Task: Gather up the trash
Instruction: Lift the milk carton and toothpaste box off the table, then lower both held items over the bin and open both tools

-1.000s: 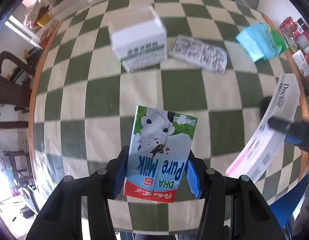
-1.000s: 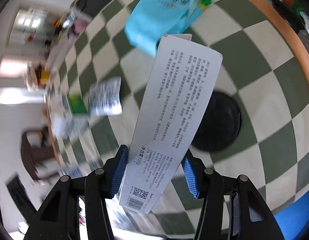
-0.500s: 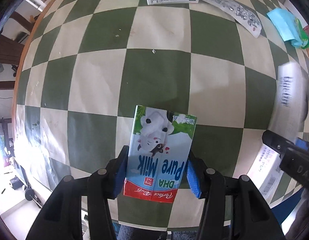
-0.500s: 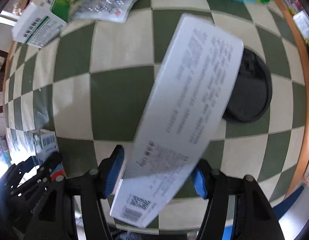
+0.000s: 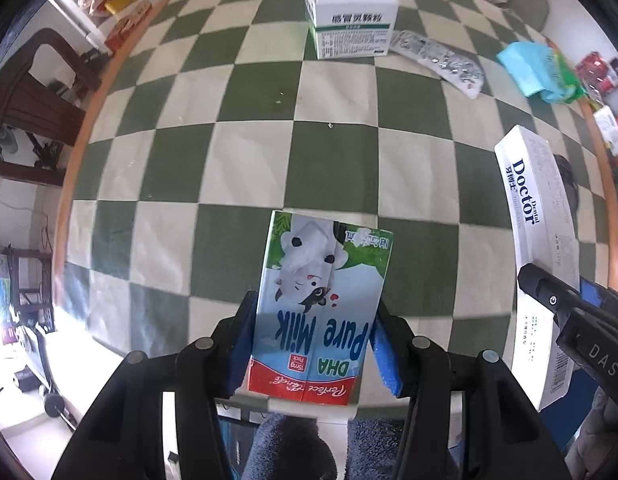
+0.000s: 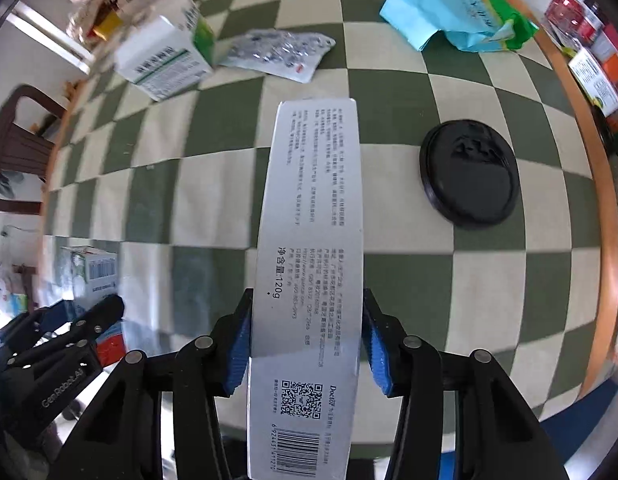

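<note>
My left gripper (image 5: pixel 311 344) is shut on a blue and green milk carton (image 5: pixel 323 300), held above the checkered table near its front edge. My right gripper (image 6: pixel 307 344) is shut on a long white toothpaste box (image 6: pixel 311 240), also held above the table. In the left wrist view the toothpaste box (image 5: pixel 537 216) and the right gripper (image 5: pixel 565 316) show at the right. In the right wrist view the milk carton (image 6: pixel 91 276) and the left gripper's fingers (image 6: pixel 69 340) show at the lower left.
On the table lie a white and green medicine box (image 5: pixel 349 24), a silver blister pack (image 5: pixel 441 60), a crumpled blue and green bag (image 6: pixel 457 12) and a black round lid (image 6: pixel 469 172). The orange table rim (image 6: pixel 589 140) runs at the right; a dark chair (image 5: pixel 25 100) stands left.
Both grippers have kept their grip. The views have swung back so that more of the far table shows, and the toothpaste box now points straight ahead.
</note>
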The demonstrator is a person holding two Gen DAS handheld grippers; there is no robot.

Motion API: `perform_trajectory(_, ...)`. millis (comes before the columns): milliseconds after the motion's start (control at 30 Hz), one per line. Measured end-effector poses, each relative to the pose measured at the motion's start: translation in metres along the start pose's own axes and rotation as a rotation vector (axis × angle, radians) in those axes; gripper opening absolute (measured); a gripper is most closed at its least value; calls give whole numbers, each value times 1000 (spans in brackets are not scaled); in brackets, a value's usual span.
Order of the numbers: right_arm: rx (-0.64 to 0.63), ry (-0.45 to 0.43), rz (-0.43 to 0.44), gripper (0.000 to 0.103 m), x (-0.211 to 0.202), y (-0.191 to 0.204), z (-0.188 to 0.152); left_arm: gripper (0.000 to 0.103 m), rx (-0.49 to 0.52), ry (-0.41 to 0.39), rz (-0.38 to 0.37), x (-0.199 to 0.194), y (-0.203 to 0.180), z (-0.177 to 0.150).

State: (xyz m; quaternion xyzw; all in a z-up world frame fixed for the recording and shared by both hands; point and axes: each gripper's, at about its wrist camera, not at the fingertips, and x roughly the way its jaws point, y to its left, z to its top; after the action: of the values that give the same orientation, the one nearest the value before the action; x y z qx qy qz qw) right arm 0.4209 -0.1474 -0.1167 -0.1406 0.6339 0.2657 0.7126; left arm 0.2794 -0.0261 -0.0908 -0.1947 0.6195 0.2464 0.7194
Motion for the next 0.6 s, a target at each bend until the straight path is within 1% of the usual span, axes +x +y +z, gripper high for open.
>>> perform_trajectory(67, 18, -22, 22, 51, -10, -1, -14, 49, 31, -30, -5, -16, 6, -16)
perform_trajectory(100, 32, -41, 46, 51, -16, 3, -28, 49, 41, -38, -7, -20, 5, -20)
perform_trajectory(133, 43, -55, 59, 51, -20, 1, -46, 49, 57, -56, -12, -28, 9, -30)
perform_trajectory(200, 70, -86, 86, 51, -32, 5, -69, 49, 82, -85, -23, -43, 12, -50)
perform_trajectory(233, 86, -100, 99, 51, -36, 7, -84, 49, 87, -92, -29, -37, 14, -59)
perform_trajectory(267, 100, -109, 106, 51, -35, 14, -91, 49, 92, -103, -40, -42, 21, -71)
perform_trajectory(333, 126, -126, 129, 51, -43, 14, -125, 49, 97, -115, -64, -47, 32, -93)
perform_trajectory(367, 132, -131, 136, 51, -39, 24, -138, 49, 102, -114, -76, -47, 37, -103)
perform_trajectory(400, 139, -135, 141, 50, -42, 29, -158, 49, 105, -110, -87, -46, 42, -118)
perform_trajectory(433, 143, -134, 148, 50, -37, 37, -168, 49, 112, -105, -91, -46, 45, -129)
perform_trajectory(467, 148, -125, 164, 50, -37, 41, -187, 49, 119, -94, -92, -43, 50, -147)
perform_trajectory(533, 147, -93, 192, 50, -35, 49, -223, 49, 115, -64, -102, -36, 57, -166)
perform_trajectory(600, 134, -48, 211, 51, -31, 55, -254, 49, 108, -13, -122, -23, 65, -189)
